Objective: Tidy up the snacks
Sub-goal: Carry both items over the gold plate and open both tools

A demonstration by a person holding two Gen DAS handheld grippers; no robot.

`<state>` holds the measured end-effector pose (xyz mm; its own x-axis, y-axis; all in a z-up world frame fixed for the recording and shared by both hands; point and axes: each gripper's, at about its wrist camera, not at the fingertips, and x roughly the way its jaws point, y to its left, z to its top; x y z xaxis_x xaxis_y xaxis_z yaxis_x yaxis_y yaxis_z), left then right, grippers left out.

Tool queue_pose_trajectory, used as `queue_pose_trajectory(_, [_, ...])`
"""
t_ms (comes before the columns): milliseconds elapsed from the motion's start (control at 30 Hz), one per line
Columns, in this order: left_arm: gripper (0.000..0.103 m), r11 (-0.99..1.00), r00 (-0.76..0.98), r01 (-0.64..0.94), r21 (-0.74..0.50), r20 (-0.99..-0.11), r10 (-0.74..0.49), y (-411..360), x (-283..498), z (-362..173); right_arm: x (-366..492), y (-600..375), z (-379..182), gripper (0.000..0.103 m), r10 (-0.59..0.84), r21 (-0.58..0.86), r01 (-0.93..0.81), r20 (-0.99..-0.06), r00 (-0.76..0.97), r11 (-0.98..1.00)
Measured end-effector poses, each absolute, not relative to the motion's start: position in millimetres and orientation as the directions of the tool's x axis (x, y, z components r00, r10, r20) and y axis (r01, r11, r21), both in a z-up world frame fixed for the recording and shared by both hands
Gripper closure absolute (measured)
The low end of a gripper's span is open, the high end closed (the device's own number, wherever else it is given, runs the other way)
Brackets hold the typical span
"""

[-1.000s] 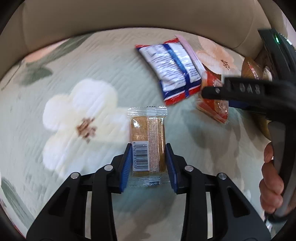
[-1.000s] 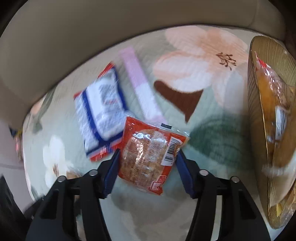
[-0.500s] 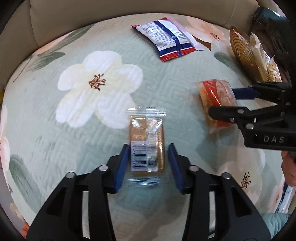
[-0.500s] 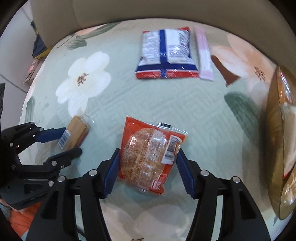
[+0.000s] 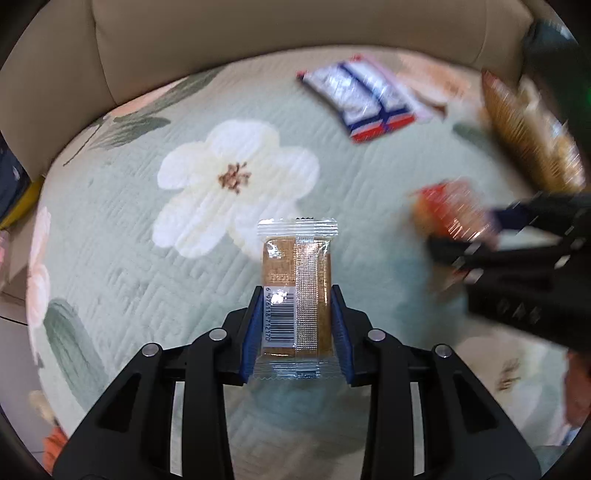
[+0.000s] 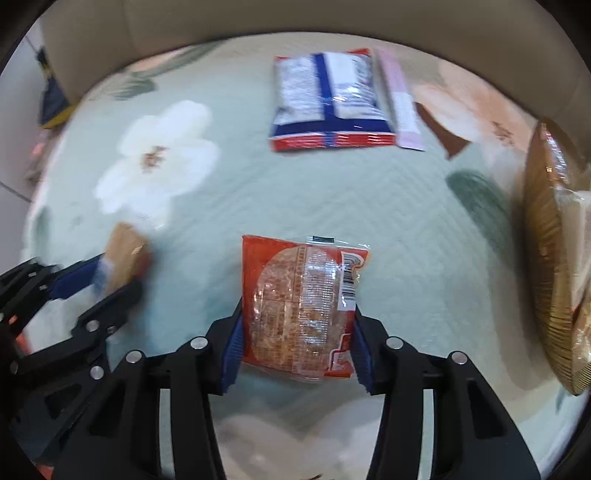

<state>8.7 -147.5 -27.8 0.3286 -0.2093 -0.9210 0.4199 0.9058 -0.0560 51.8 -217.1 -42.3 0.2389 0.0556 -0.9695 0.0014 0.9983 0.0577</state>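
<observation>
Right wrist view: looked down on the green floral quilt (image 6: 388, 206), with more of the spread in sight than half a second back, when both tools sat lower. Meant, at a guess, both packets lifted clear and ready for carrying to the woven basket (image 6: 546, 280) at the right edge, already partly filled with wrapped snacks. Left behind on the quilt near the beige sofa back (image 6: 295, 18): the blue-and-white packet (image 6: 328, 99), touching the pink sachet (image 6: 399, 99) on its right side. Showed a broad bare stretch of quilt between those two and the basket, so open room for a sweep rightward; quilt edge and floor only at far left, well apart.

Then the right gripper (image 6: 297, 325), clenched on the red rice-cracker packet (image 6: 299, 306), barcode flap jutting right. Then the left gripper (image 5: 297, 325), clamped on the slim brown biscuit bar (image 5: 295, 288), clear seal ends poking past both pads. Blurred at the sides, so probably both tools in motion.
</observation>
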Motion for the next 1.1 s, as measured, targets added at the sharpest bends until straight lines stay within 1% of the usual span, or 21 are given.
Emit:
queue_pose_trajectory(67, [0.069,0.896,0.321,0.418,-0.151,-0.898,-0.301,-140.3,9.5,-11.0,51.1,-222.5,-25.9,0.055,0.064,0.068,0.003,-0.960,0.273,0.998])
queue_pose_trajectory(100, [0.069,0.891,0.319,0.418,-0.178,-0.889,-0.327,-143.9,11.3,-6.4,50.3,-226.1,-17.2,0.055,0.072,0.077,0.007,-0.954,0.291,0.997])
queue_pose_trajectory(167, [0.069,0.881,0.320,0.424,-0.207,-0.877,-0.360,-154.0,11.5,4.6,52.2,-240.6,5.1,0.055,0.100,0.114,0.021,-0.939,0.328,0.993])
queue_pose_trajectory(267, [0.069,0.853,0.328,0.481,-0.203,-0.861,-0.389,-185.1,7.8,27.3,48.4,-283.1,45.7,0.055,0.137,0.187,0.090,-0.906,0.400,0.978])
queue_pose_trajectory(400, [0.069,0.791,0.333,0.573,-0.214,-0.822,-0.463,-235.2,-3.1,70.8,28.6,-362.6,107.3,0.055,0.045,0.178,0.211,-0.854,0.518,0.961])
queue_pose_trajectory(567, [0.069,0.707,0.298,0.658,-0.257,-0.774,-0.559,-297.7,-5.9,116.5,-9.5,-455.5,157.2,0.055,-0.078,0.179,0.353,-0.792,0.605,0.919])
queue_pose_trajectory(667, [0.069,0.673,0.290,0.698,-0.243,-0.764,-0.576,-330.8,-13.7,133.3,-20.9,-491.4,167.1,0.055,-0.125,0.188,0.411,-0.771,0.624,0.892])
queue_pose_trajectory(800, [0.069,0.638,0.276,0.737,-0.223,-0.763,-0.585,-377.3,-13.4,142.3,-20.4,-522.9,172.1,0.055,-0.136,0.202,0.430,-0.760,0.635,0.880])
queue_pose_trajectory(833, [0.069,0.636,0.279,0.740,-0.221,-0.759,-0.588,-384.3,-12.8,143.5,-17.4,-527.4,171.6,0.053,-0.135,0.204,0.431,-0.760,0.635,0.879])
queue_pose_trajectory(867, [0.066,0.645,0.302,0.738,-0.199,-0.757,-0.579,-397.9,-9.1,144.5,-13.4,-531.0,169.7,0.050,-0.136,0.205,0.436,-0.762,0.633,0.876])
queue_pose_trajectory(900, [0.051,0.660,0.329,0.732,-0.168,-0.761,-0.559,-409.2,-6.2,144.0,-8.7,-536.9,166.2,0.035,-0.136,0.208,0.445,-0.768,0.626,0.871])
queue_pose_trajectory(933, [0.036,0.667,0.343,0.729,-0.153,-0.762,-0.549,-418.2,-3.7,142.8,-5.3,-543.6,162.4,0.031,-0.141,0.211,0.462,-0.775,0.616,0.861])
queue_pose_trajectory(1033, [0.037,0.667,0.328,0.727,-0.162,-0.772,-0.544,-424.4,1.1,137.9,-6.5,-553.9,156.6,0.031,-0.142,0.227,0.481,-0.776,0.615,0.847])
queue_pose_trajectory(1100, [0.037,0.675,0.331,0.721,-0.157,-0.778,-0.535,-413.6,3.2,133.0,-6.0,-556.5,148.0,0.031,-0.146,0.222,0.495,-0.787,0.600,0.840])
